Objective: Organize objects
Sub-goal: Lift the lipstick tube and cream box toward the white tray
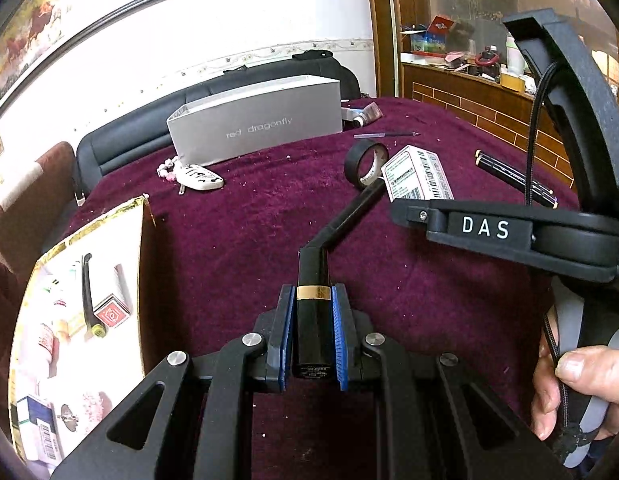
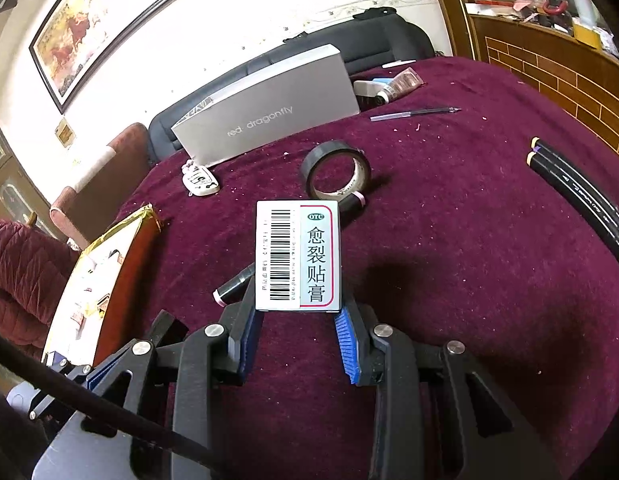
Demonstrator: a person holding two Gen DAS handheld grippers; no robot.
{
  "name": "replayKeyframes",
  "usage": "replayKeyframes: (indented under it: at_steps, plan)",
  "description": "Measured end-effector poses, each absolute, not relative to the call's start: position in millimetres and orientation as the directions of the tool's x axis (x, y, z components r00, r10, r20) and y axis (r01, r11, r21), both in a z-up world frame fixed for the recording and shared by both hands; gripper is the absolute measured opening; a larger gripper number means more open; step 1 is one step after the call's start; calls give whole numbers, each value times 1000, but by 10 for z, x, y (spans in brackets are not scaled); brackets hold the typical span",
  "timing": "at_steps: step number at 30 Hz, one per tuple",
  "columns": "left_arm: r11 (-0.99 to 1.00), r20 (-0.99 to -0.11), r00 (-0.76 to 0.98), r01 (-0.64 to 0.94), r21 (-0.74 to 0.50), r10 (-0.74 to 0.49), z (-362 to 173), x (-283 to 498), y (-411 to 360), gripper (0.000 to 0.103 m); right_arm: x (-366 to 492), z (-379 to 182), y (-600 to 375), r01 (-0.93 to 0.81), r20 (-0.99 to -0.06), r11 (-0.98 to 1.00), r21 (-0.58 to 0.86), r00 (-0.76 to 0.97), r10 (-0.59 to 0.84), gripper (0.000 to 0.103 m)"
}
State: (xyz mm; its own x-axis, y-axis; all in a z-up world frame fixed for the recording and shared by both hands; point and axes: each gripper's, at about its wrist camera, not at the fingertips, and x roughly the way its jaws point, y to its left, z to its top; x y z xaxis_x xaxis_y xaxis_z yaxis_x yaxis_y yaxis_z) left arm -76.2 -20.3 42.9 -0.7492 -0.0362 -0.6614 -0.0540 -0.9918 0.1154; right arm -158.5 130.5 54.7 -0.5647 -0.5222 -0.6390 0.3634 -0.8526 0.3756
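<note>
Left wrist view.
- Left hand-held gripper (image 1: 314, 312): blue pads closed on a black lipstick tube (image 1: 313, 320) with a gold band, held lengthwise between the fingers and clear of the cloth, apparently in transit for sorting.
- Gold-rimmed tray (image 1: 143, 264): at the worktop's left edge, already holding small boxes, a pen-like item and a red packet. Judged the collecting place, since sorted items sit inside it.
- Right hand-held gripper (image 1: 413, 210): seen from the side, marked "DAS", reaching in over the right half of the worktop; its opening cannot be told from here.
- Black tape roll (image 1: 366, 163): standing on edge near the centre, just beside the white medicine box (image 1: 419, 178).
- Grey shoe box (image 1: 255, 126), marked "red dragonfly": at the far edge, with a white key fob (image 1: 199, 178) in front of it.

Right wrist view.
- Right hand-held gripper (image 2: 299, 338): fingers spread wide, either side of the near end of the medicine box (image 2: 298, 256), not clamped. Judged lined up for a grasp.
- Black marker (image 2: 234, 288): partly under the box's left side.
- Two black pens (image 2: 581, 200): side by side towards the right edge; a thin pen (image 2: 415, 113) lies towards the far edge.

Surface and room.
- Worktop (image 2: 449, 280): covered in maroon plush cloth with pale crumbs. Black sofa behind, framed horse painting on a white wall, brick-pattern counter at right.
</note>
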Motion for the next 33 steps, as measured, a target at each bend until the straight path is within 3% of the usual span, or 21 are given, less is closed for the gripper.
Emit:
replayKeyframes:
  at_steps: [9,33]
  plan:
    - [-988,-628,-775,-36,147,-66,496,-689,-177,14,-1544,626,1302,384,-603,-858,341,-611,-513,31]
    - [-994,-515,-851,66,89,-102,940,-204,-711,14,-988,1004,851,500,-563,-802,328,-578,-591,31]
